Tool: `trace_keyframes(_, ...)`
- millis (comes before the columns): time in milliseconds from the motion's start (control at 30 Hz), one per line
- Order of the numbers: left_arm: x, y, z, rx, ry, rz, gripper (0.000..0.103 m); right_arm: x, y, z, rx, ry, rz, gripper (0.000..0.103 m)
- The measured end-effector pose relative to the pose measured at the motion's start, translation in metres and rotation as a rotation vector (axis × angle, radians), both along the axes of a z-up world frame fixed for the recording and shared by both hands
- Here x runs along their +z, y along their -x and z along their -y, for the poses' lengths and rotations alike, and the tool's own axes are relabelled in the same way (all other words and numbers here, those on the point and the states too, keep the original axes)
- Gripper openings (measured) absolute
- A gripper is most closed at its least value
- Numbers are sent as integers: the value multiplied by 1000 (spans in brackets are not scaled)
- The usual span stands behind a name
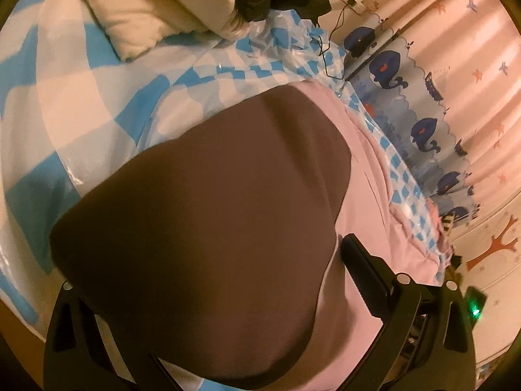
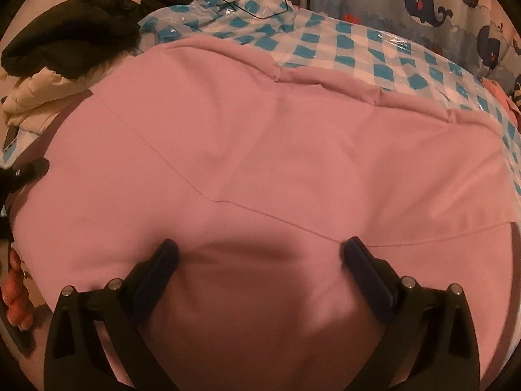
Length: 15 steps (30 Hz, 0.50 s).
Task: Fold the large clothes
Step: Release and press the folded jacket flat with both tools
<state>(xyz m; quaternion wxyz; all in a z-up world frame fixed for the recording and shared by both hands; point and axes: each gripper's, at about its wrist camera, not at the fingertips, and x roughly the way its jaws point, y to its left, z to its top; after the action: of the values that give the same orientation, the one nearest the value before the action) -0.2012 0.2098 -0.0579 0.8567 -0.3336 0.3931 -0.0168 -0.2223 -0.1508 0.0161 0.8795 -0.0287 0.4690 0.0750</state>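
Pink garment (image 2: pixel 260 150) lies spread flat on the bed, filling most of the right wrist view; a brown panel (image 1: pixel 208 215) of it fills centre of the left view. Right tongs (image 2: pixel 259 254) wide open, both tips down on the pink cloth, nothing pinched between. Left tongs (image 1: pixel 228 260): only the 3 o'clock finger (image 1: pixel 364 273) shows, resting on pink at the brown edge; the other is under the brown cloth, so grip state unreadable. Garment's far hem runs 10 to 2 o'clock; beyond it, blue-checked plastic cover (image 2: pixel 358 45) lies bare. Cream pillow (image 1: pixel 153 9) and black clothing (image 2: pixel 71 42) crowd 10–11 o'clock. Whale curtain (image 2: pixel 439 3) bounds 1–2 o'clock.
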Motion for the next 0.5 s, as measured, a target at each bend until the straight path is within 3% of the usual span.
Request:
trace_keyframes(100, 0, 1, -2, 11, -6, -7, 95, 10, 0, 1, -12, -22, -17, 97)
trace_keyframes(233, 2, 2, 0, 15, -19, -4, 95, 30, 15, 1, -34, -42, 91, 97)
trace_keyframes(367, 5, 5, 3, 12, -42, 2, 95, 3, 6, -11, -5, 41, -2, 97)
trace_keyframes(500, 5, 4, 4, 16, -57, -3, 95, 39, -11, -6, -32, -2, 73, 97)
